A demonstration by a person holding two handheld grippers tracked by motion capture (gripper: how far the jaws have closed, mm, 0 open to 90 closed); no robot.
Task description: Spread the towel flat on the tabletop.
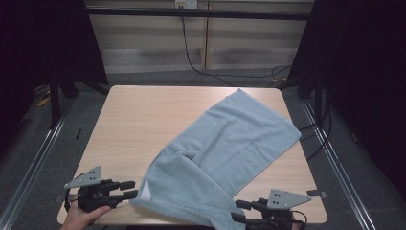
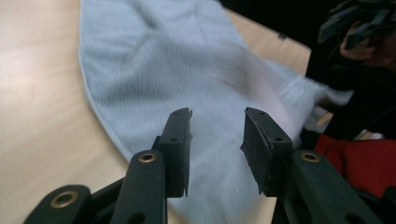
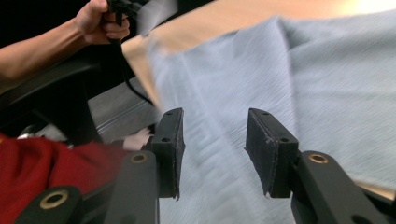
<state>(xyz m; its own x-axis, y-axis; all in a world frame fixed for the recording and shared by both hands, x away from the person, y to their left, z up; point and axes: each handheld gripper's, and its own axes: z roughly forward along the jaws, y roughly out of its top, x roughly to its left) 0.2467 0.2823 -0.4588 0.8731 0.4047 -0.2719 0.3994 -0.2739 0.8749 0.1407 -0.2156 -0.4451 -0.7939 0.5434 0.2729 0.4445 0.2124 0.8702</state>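
Note:
A pale blue towel (image 1: 225, 143) lies diagonally across the wooden table (image 1: 139, 115), partly folded, its near end hanging at the table's front edge. My left gripper (image 1: 128, 189) is at the front left, its jaws apart right beside the towel's near left corner. In the left gripper view the left gripper (image 2: 217, 140) stands open with the towel (image 2: 187, 79) beyond it and nothing pinched. My right gripper (image 1: 241, 211) is at the front right by the towel's near right corner. Its jaws (image 3: 214, 144) are apart over the towel (image 3: 299, 93), gripping nothing.
The table's front edge runs just under both grippers. A red garment (image 3: 42, 163) shows below the table edge. Black cables (image 1: 191, 57) trail across the floor behind the table. A metal rail (image 1: 335, 158) runs along the floor at the right.

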